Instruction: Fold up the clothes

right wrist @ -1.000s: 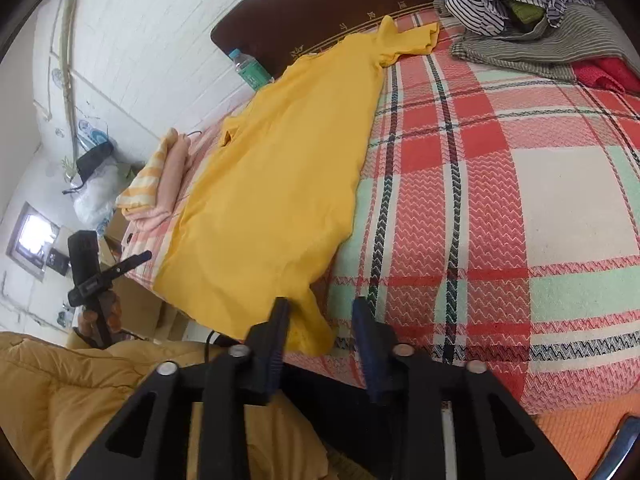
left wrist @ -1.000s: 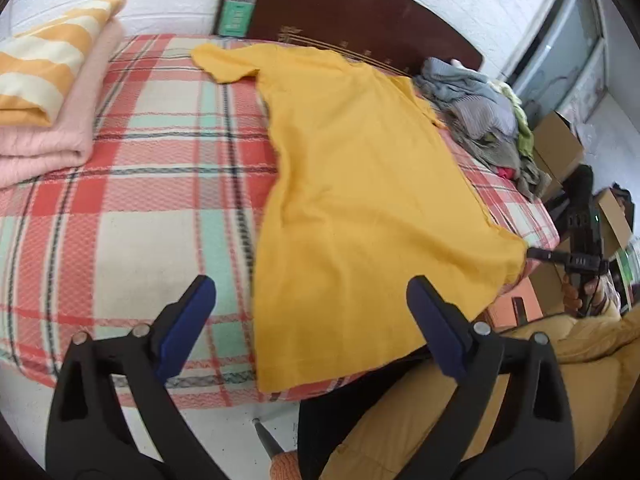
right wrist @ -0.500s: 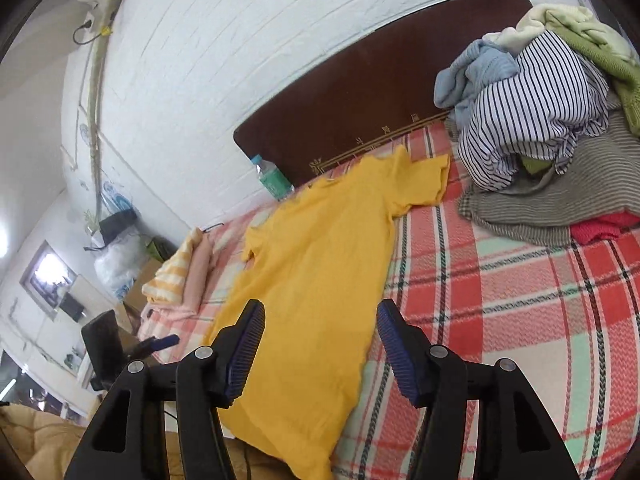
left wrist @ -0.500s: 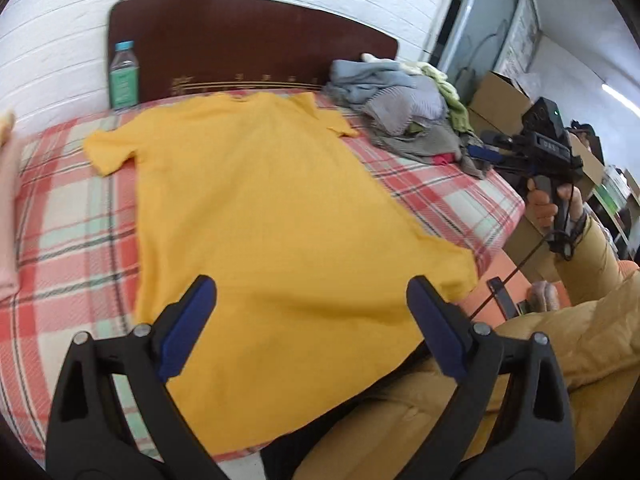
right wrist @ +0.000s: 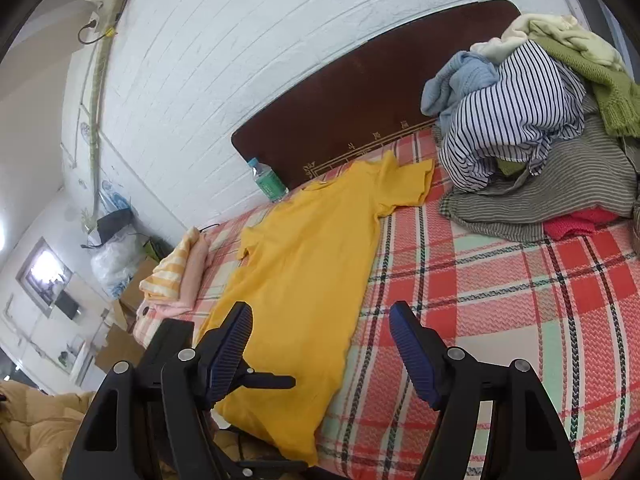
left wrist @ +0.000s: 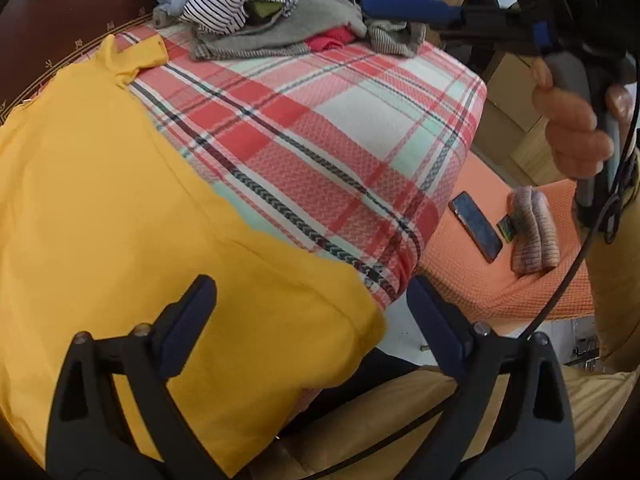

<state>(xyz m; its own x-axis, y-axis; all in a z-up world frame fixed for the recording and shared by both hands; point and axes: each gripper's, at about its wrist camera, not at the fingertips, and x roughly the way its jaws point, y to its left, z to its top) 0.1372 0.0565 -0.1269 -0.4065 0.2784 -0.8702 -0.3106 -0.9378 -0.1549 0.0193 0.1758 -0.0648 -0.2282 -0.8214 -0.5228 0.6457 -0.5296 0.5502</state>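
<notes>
Orange bench with phone (left wrist: pixel 476 227) shows only left; left gripper (left wrist: pixel 310 330) released; right gripper (right wrist: pixel 320 350) opening, empty.

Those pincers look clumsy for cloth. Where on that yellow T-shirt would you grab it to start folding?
Probably at the hem corner nearest the person: on the yellow T-shirt it droops over the foot edge of the bed, so cloth hangs free there. The left gripper, open, already frames that corner and could come in from the bed's foot. The right gripper, jaws opening and empty, could take the other hem corner.
</notes>
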